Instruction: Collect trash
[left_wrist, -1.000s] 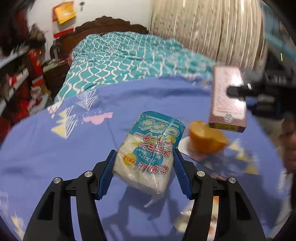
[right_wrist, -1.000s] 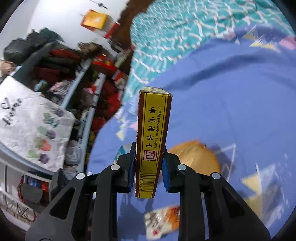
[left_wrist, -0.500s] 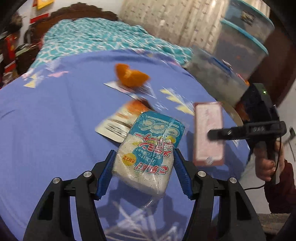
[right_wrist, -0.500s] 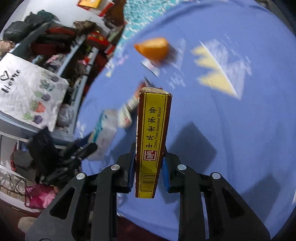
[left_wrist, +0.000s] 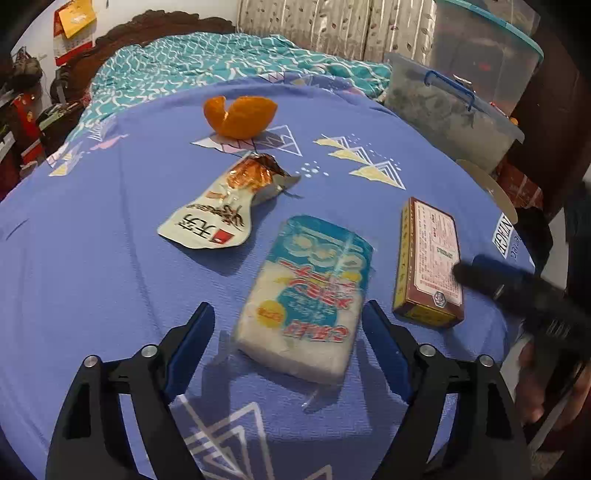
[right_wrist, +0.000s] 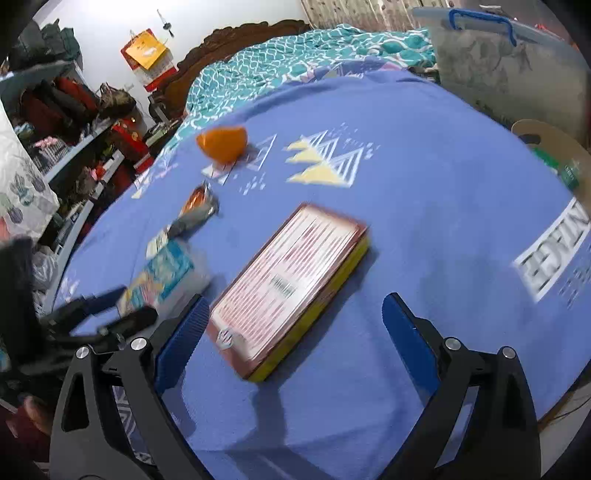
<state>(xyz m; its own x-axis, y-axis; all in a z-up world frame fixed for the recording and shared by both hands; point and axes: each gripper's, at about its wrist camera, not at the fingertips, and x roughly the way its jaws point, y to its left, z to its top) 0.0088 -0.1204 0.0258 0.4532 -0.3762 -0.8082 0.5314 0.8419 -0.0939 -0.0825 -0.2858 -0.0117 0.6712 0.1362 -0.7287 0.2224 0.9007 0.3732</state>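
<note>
Below the left gripper (left_wrist: 288, 332), a white and blue plastic packet (left_wrist: 308, 295) is seen lying flat on the blue bedspread (left_wrist: 92, 258). Its long axis runs away from the camera, nearly in line with the fingers and leaning slightly to the right at the far end, where the blue printed part points towards the bed's head. The jaws are opening and stand clear of the packet on both sides, so nothing is gripped, although the packet's near end lies between the blue pads (left_wrist: 192, 332). To the packet's right, apart from it, a flat brown and yellow carton (left_wrist: 430, 262) is laid on its broad face, with its long axis also running away from the left camera. In the right wrist view the same carton (right_wrist: 288, 288) lies on a diagonal, its near end by the left pad and its far end pointing up and to the right; motion blur smears its print. The right gripper (right_wrist: 291, 332) is likewise opening, its jaws spread wide and released from the carton, of which only the near corner lies between them. Further up the bedspread a torn, crumpled snack wrapper (left_wrist: 225, 210) is spread, its opened end pointing towards an orange peel (left_wrist: 240, 116) set beyond it. A clear lidded storage box (left_wrist: 450, 110) is placed beside the bed at the right.
</note>
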